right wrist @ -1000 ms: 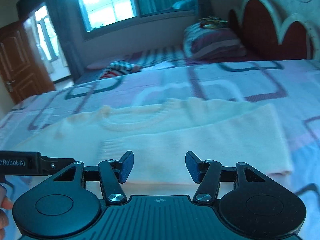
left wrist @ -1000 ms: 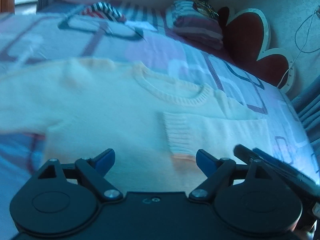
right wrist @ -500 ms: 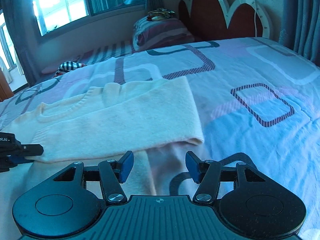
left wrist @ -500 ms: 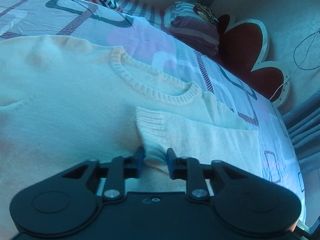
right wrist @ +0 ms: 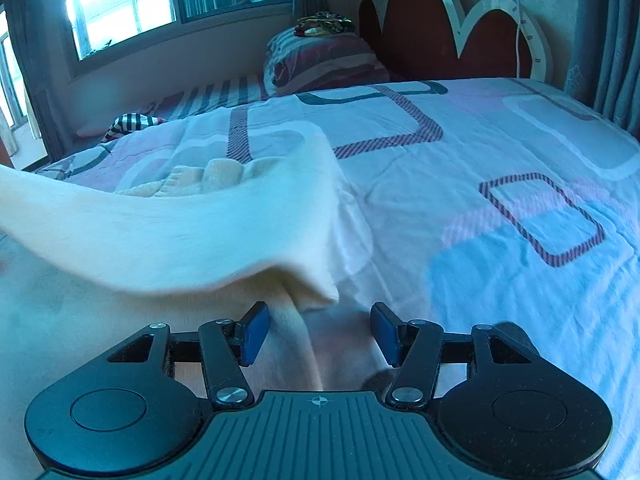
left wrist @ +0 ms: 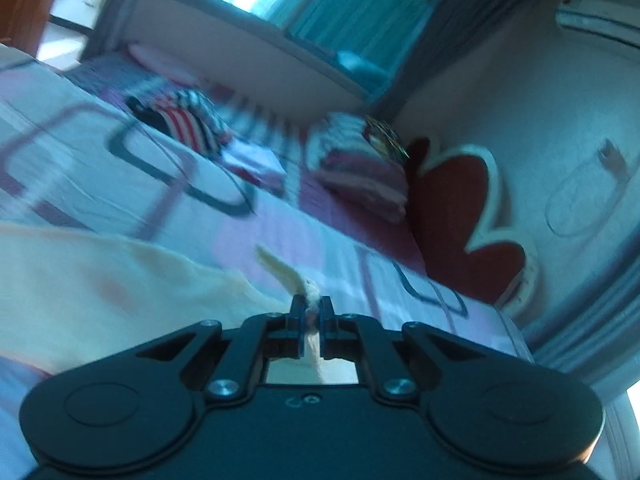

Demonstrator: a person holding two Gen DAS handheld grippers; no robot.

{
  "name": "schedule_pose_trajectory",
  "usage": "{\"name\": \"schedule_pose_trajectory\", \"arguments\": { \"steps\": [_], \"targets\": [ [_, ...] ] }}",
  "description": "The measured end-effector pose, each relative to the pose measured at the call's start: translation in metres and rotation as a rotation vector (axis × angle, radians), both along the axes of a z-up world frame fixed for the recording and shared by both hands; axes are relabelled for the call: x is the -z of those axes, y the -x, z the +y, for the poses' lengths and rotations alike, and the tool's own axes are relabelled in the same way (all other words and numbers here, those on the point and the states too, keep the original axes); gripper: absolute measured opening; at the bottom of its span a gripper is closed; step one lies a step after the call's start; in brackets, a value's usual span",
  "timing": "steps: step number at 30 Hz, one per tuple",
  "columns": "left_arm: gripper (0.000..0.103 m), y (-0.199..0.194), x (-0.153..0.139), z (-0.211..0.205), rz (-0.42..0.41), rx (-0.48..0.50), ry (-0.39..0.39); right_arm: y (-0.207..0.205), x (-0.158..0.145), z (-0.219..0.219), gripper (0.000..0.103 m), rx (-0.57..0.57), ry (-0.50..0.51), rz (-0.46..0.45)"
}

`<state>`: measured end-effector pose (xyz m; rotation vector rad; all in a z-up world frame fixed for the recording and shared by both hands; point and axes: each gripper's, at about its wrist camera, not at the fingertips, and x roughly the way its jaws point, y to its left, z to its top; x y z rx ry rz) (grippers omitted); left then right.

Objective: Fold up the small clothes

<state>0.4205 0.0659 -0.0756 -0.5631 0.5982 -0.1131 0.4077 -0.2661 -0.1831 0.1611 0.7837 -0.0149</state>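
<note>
A cream knit sweater (right wrist: 168,232) lies on the patterned bedspread (right wrist: 480,184). My left gripper (left wrist: 311,312) is shut on the sweater's sleeve cuff (left wrist: 310,298), lifted off the bed; the sweater body (left wrist: 100,292) shows at the left of that blurred view. In the right wrist view the sleeve rises off to the left, over the sweater body. My right gripper (right wrist: 320,334) is open and empty, low over the sweater's right edge by the sleeve's fold (right wrist: 316,292).
A striped pillow (right wrist: 324,60) with a colourful item on top sits by the red scalloped headboard (right wrist: 448,32). A striped garment (right wrist: 132,124) lies at the bed's far side under the window (right wrist: 120,0). Curtains (right wrist: 612,40) hang at the right.
My left gripper has closed fully on the sleeve cuff and lifted it off the sweater, tilting upward. My right gripper has edged closer to the sleeve's fold and stays open.
</note>
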Motion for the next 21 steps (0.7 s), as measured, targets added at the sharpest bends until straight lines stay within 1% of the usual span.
{"name": "schedule_pose_trajectory", "arguments": {
  "steps": [1, 2, 3, 4, 5, 7, 9, 12, 14, 15, 17, 18, 20, 21],
  "targets": [
    [0.005, 0.001, 0.0, 0.007, 0.0, -0.018, -0.015, -0.003, 0.001, 0.002, 0.057, -0.005, -0.001, -0.002],
    [0.005, 0.002, 0.002, 0.016, 0.012, -0.033, -0.025, -0.005, 0.001, 0.005, 0.05, -0.011, 0.0, -0.008],
    [0.005, 0.003, 0.005, 0.022, 0.025, -0.049, -0.027, -0.007, 0.001, 0.007, 0.027, -0.018, 0.002, -0.016],
    [0.005, 0.004, 0.009, 0.026, 0.035, -0.064, -0.032, -0.008, 0.001, 0.009, 0.018, -0.027, 0.0, -0.021],
    [0.005, 0.005, 0.013, 0.03, 0.046, -0.074, -0.044, -0.01, 0.002, 0.01, 0.013, -0.036, -0.013, -0.022],
    [0.005, 0.005, 0.024, 0.034, 0.078, -0.085, -0.057, -0.013, 0.003, 0.011, 0.012, -0.026, -0.02, -0.021],
    [0.005, 0.005, 0.036, 0.037, 0.109, -0.095, -0.064, -0.013, 0.003, 0.007, 0.008, -0.015, -0.043, -0.023],
    [0.005, 0.004, 0.054, 0.041, 0.147, -0.099, -0.084, -0.008, 0.004, -0.003, 0.004, 0.029, -0.072, -0.028],
    [0.005, 0.002, 0.065, 0.039, 0.173, -0.1, -0.128, -0.007, 0.006, -0.006, 0.004, 0.044, -0.079, -0.018],
    [0.005, 0.003, 0.072, 0.039, 0.197, -0.104, -0.156, -0.007, 0.005, -0.004, 0.004, 0.032, -0.059, -0.017],
    [0.011, 0.001, 0.081, 0.039, 0.25, -0.105, -0.2, -0.007, 0.001, -0.001, 0.004, 0.006, -0.032, -0.005],
    [0.019, 0.004, 0.084, 0.043, 0.262, -0.122, -0.209, -0.005, -0.001, -0.002, 0.005, -0.001, -0.041, -0.002],
    [0.024, 0.013, 0.079, 0.05, 0.25, -0.168, -0.222, 0.002, -0.007, -0.006, 0.005, -0.012, -0.057, -0.005],
    [0.033, 0.017, 0.075, 0.052, 0.238, -0.18, -0.23, 0.008, -0.011, -0.009, 0.007, -0.018, -0.062, -0.016]
  ]
}}
